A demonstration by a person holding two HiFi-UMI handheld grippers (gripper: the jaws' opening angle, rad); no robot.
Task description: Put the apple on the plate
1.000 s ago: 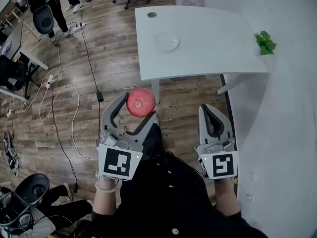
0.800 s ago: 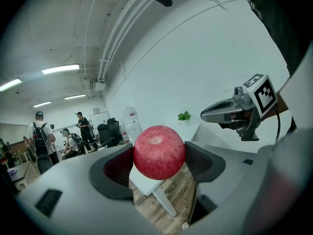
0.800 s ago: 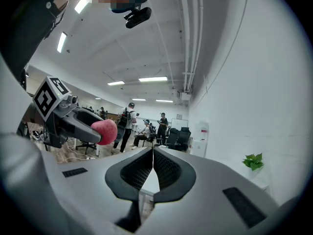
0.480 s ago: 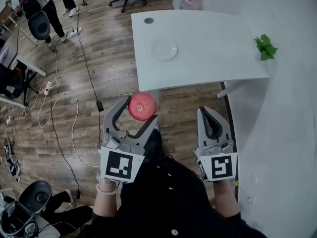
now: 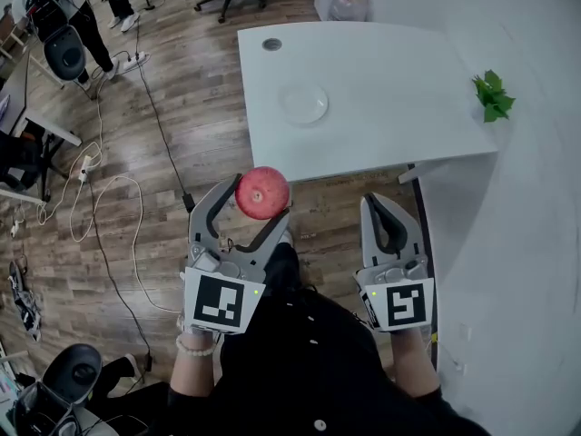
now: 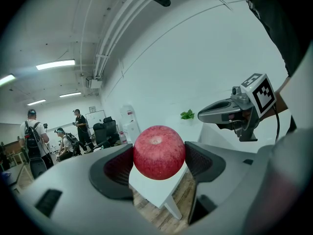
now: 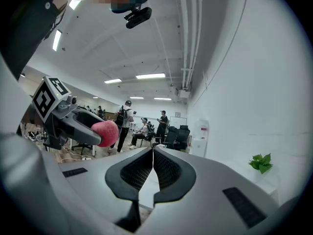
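Far to the left of the left tongs, thin black and white wires (image 5: 95, 198) lie on the brown wooden floor (image 5: 209, 98). The left tongs (image 5: 254, 203) are up in the air over that floor. They squeeze a round red apple (image 5: 262, 193) between their two tips. In the left gripper view, the dark pads (image 6: 117, 168) press on both sides of the apple, and its little dimple faces up.

The apple is not on the plate. The small round pale plate (image 5: 303, 104) lies on the big white desk (image 5: 399, 71), well ahead of the left tongs and a bit to their right. The near edge of the desk is ahead of both tongs.

The right tongs (image 5: 388, 209) are beside the left tongs, on their right, close to the white wall (image 5: 517, 243). Their two jaws are pressed tight together and hold nothing. A small green leafy plant (image 5: 493, 95) sits at the right edge of the desk, far ahead of the right tongs.
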